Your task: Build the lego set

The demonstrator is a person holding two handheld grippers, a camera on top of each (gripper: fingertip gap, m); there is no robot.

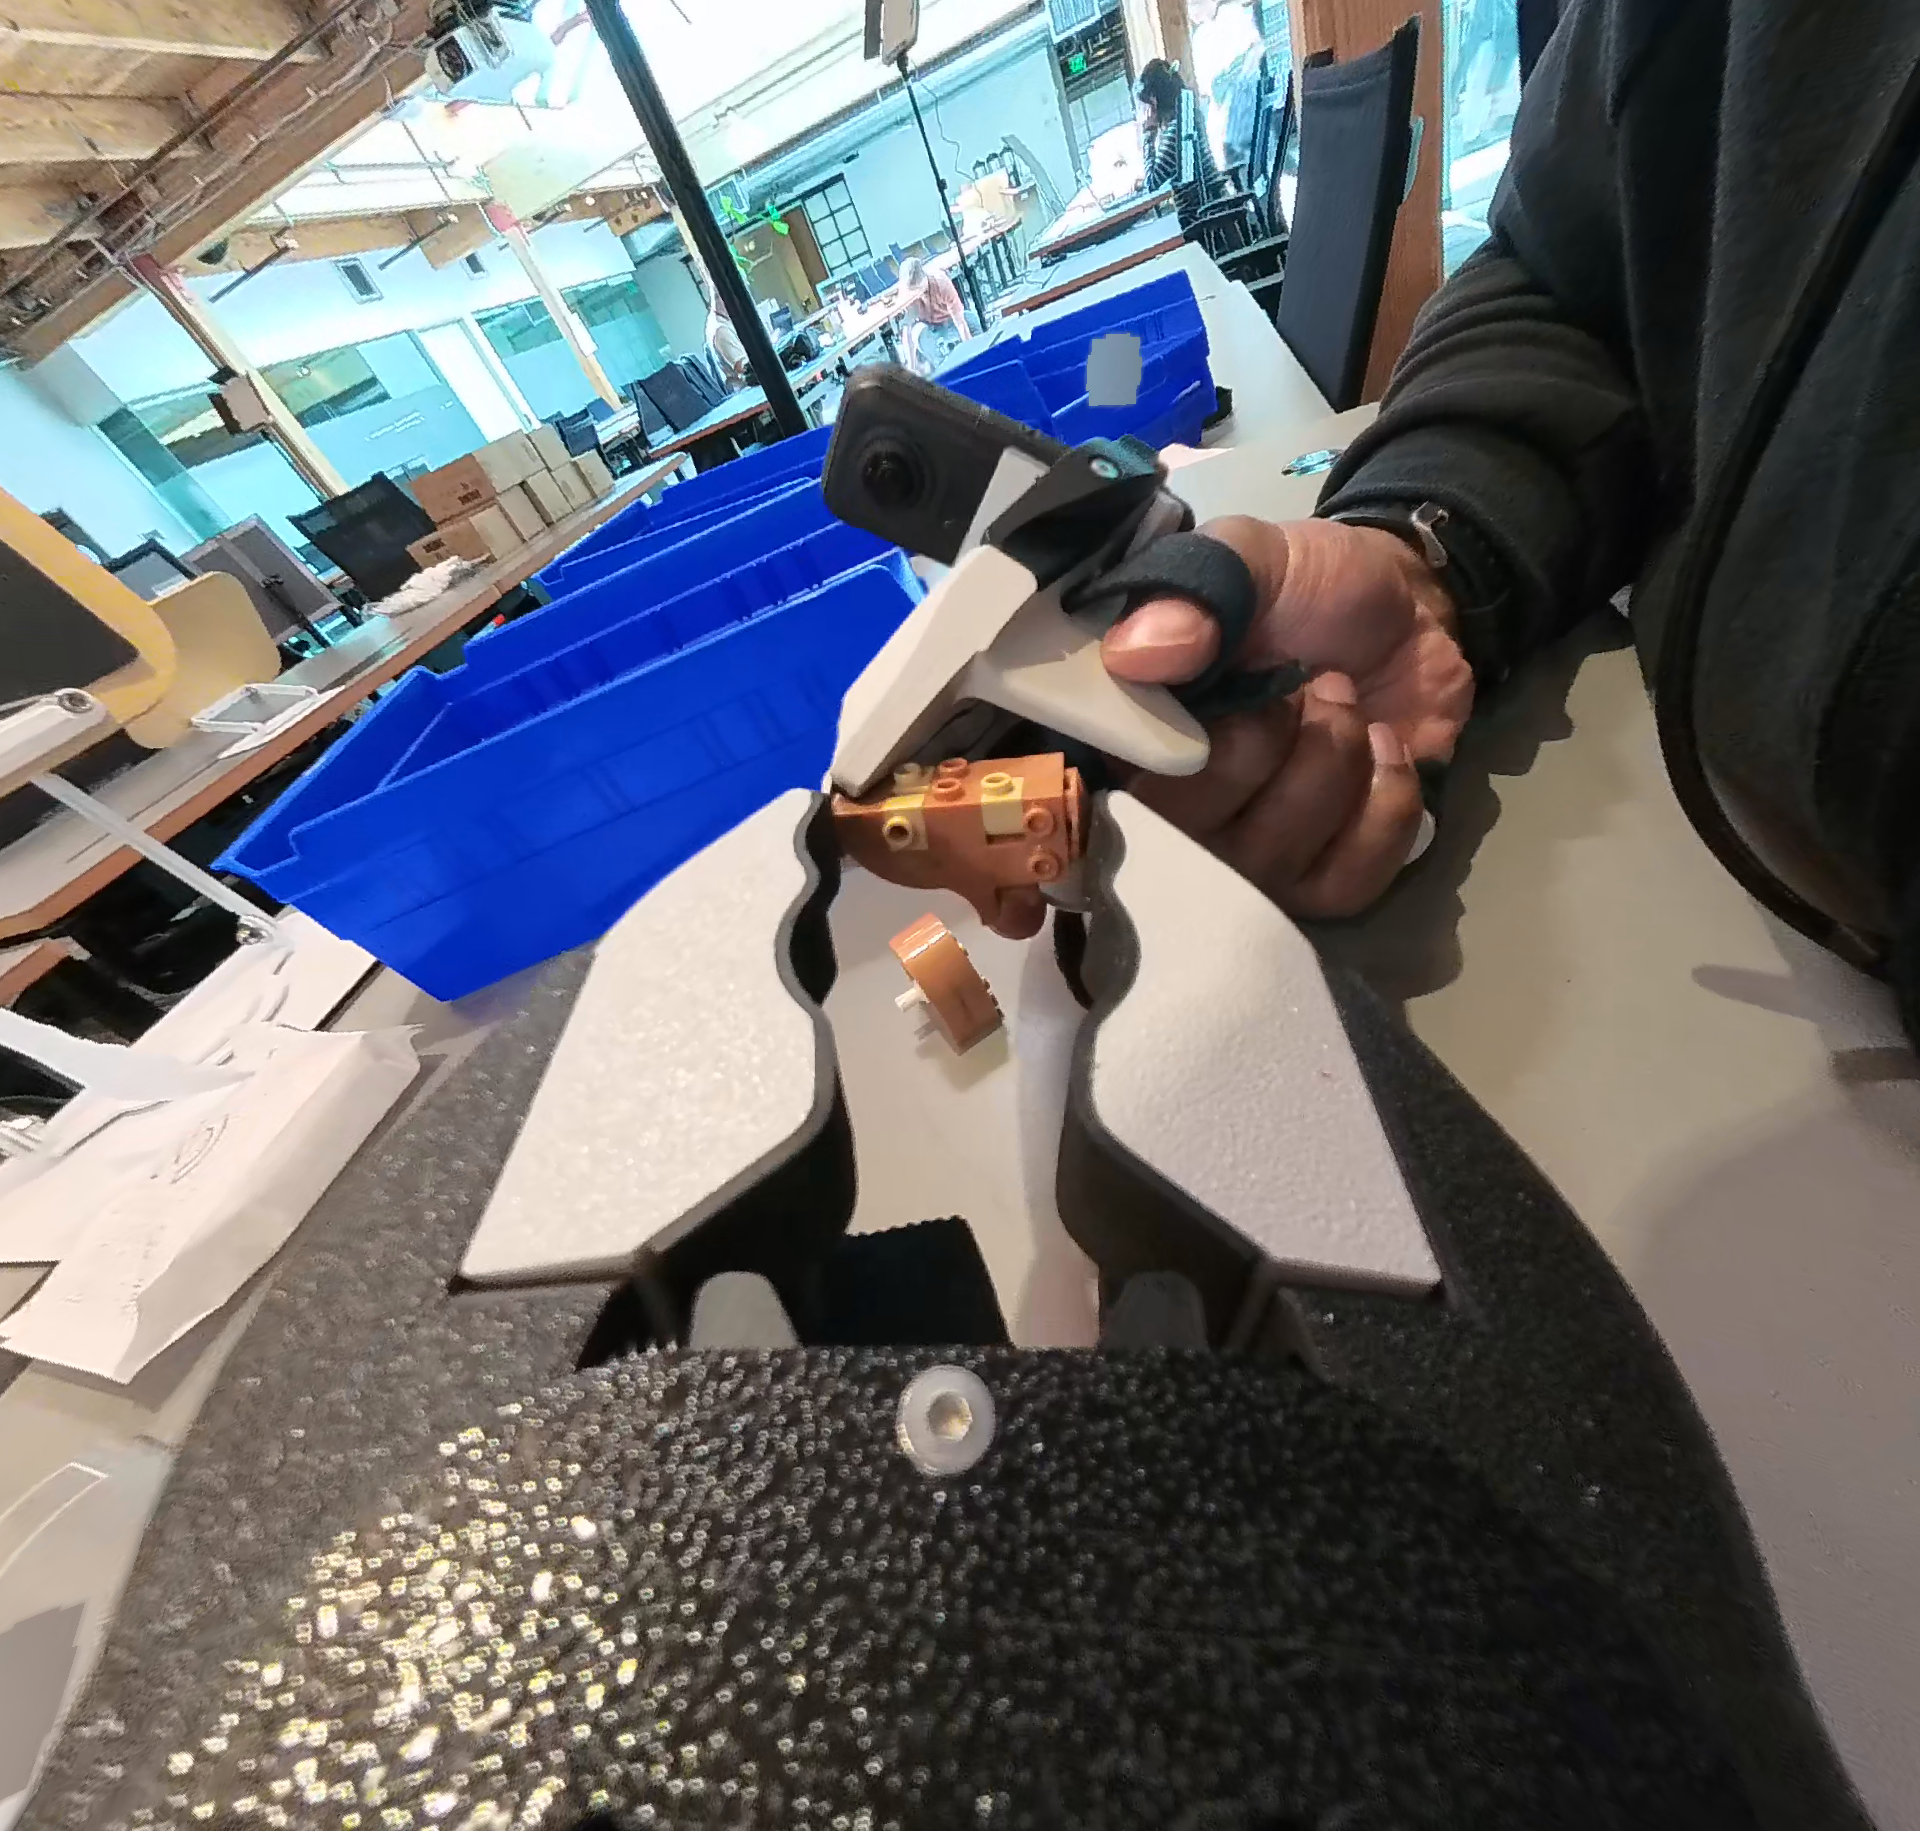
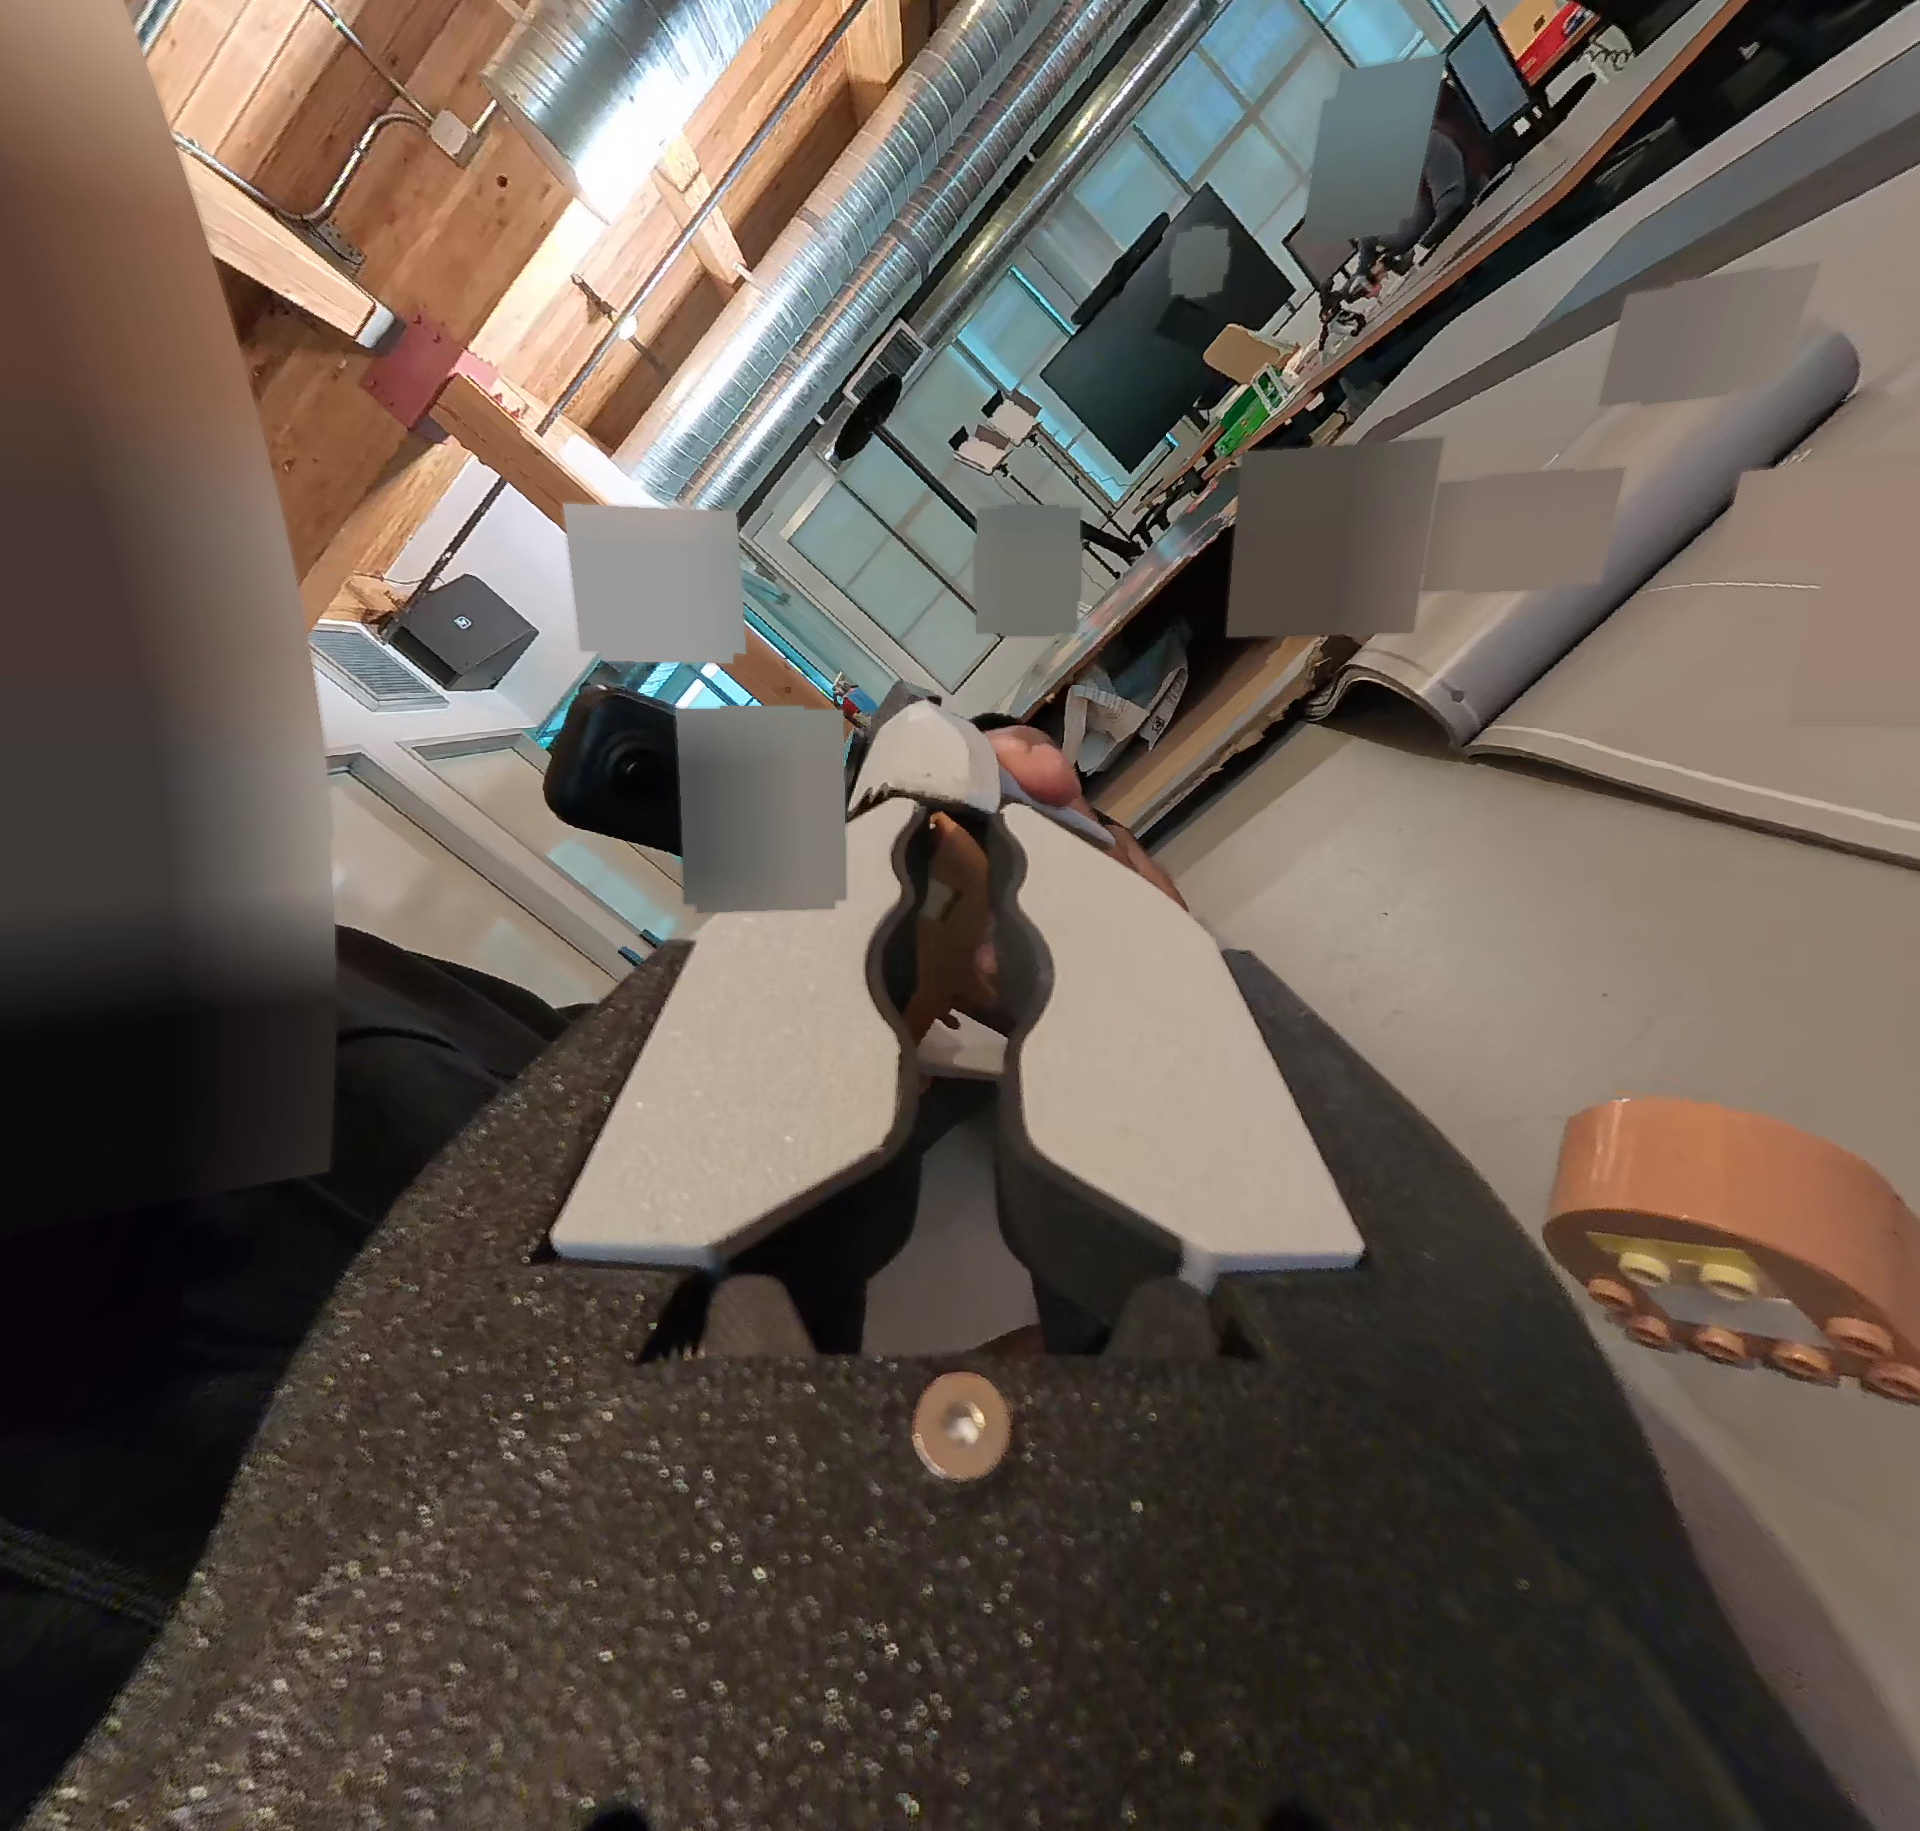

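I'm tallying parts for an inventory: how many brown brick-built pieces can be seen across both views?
3. One studded brown assembly is gripped between both grippers' fingertips; a small round piece lies on the table below it; a curved plate lies beside the right gripper. Others may be hidden.

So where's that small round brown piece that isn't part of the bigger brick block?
In the left wrist view the small round brown piece lies on the grey table, just below the brown brick block, seen in the gap between the left tool's fingers.
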